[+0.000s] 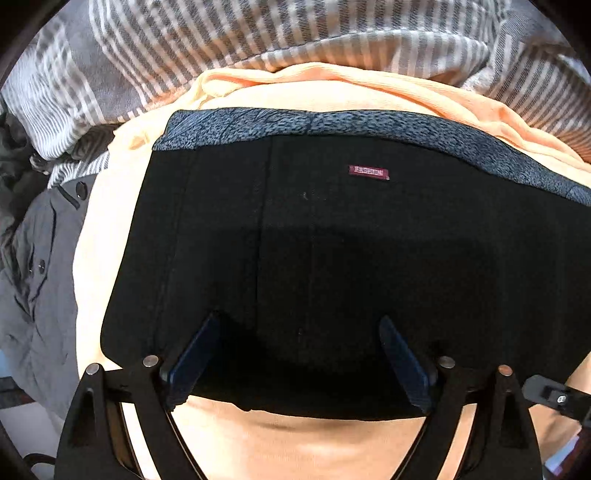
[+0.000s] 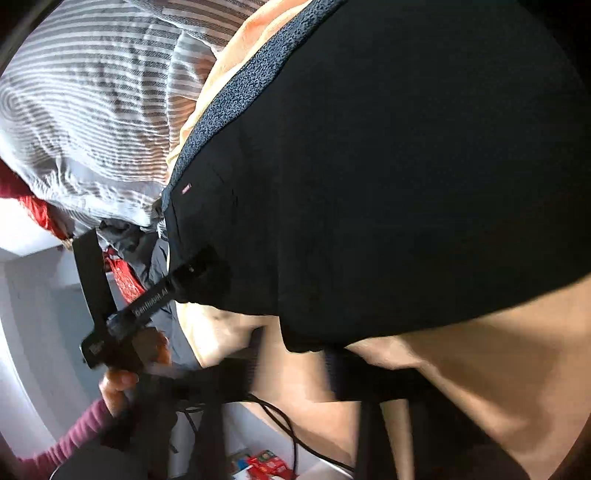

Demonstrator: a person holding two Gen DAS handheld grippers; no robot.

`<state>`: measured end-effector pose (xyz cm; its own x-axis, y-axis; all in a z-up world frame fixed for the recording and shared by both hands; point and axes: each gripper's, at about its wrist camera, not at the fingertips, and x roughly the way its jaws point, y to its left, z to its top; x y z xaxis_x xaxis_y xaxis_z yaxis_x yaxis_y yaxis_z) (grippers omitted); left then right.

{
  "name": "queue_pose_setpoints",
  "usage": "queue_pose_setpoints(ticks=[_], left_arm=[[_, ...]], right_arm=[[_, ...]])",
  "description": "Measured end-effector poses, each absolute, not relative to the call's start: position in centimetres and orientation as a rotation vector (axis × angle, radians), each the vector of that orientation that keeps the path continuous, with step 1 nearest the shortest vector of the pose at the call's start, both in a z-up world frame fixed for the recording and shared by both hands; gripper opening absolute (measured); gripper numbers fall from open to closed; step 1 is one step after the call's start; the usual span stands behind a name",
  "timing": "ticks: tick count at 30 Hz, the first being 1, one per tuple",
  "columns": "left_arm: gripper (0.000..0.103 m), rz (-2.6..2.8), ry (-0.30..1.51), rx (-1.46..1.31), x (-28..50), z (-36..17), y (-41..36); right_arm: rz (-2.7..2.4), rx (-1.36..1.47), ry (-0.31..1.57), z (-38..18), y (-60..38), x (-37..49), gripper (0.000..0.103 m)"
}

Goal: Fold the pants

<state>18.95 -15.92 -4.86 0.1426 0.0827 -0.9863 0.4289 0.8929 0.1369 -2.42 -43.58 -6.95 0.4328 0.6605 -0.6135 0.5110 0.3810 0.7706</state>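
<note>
- Right now the black pants (image 1: pixel 314 258) lie folded flat on an orange sheet (image 1: pixel 332 88), and my left wrist view shows the long axis running left to right across the frame.
- Their speckled blue-grey waistband (image 1: pixel 332 123) is the far edge, pointing away from my left gripper; a small red label (image 1: pixel 368 172) sits just below it.
- The near edge of the pants lies directly under my left gripper (image 1: pixel 299 354), roughly centred between its fingers.
- My left gripper is spread wide, both blue pads (image 1: pixel 192 362) resting on or just over the fabric, pinching nothing.
- In the right wrist view the pants (image 2: pixel 388 166) fill the frame, and the left gripper (image 2: pixel 195 269) meets their corner.
- My right gripper is blurred; I cannot tell its opening.
- Striped bedding (image 1: pixel 258 33) is bunched beyond the sheet, and a grey garment (image 1: pixel 40 266) lies left.
</note>
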Motion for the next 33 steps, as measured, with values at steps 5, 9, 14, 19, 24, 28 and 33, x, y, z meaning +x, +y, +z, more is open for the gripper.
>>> queue_pose_setpoints(ticks=[5, 9, 14, 19, 24, 28, 33], left_arm=[[0.099, -0.228, 1.422, 0.453, 20.1, -5.2, -14.9], [0.097, -0.247, 1.329, 0.414, 20.3, -2.2, -15.8], [0.102, -0.128, 1.395, 0.357, 23.6, -5.4, -14.3], [0.103, -0.092, 1.401, 0.391, 22.3, -3.5, -15.2], [0.103, -0.236, 1.392, 0.432, 16.2, 0.0, -20.6], [0.103, -0.357, 1.370, 0.462, 11.6, 1.2, -26.2], [0.103, -0.513, 1.331, 0.517, 6.9, 1.3, -37.2]], right_arm=[[0.058, 1.212, 1.346, -7.1, -43.7, -4.7, 0.007], [0.037, 1.035, 1.281, -2.5, -46.6, -5.3, 0.011], [-0.122, 0.909, 1.241, -1.9, -52.7, -3.4, 0.056], [-0.270, 1.185, 1.148, -2.8, -58.9, -8.1, 0.034], [-0.299, 1.262, 1.093, -0.1, -60.7, -15.4, 0.060], [-0.340, 1.291, 1.098, -0.1, -61.5, -19.0, 0.060], [-0.384, 1.364, 1.016, -0.1, -65.3, -22.5, 0.057]])
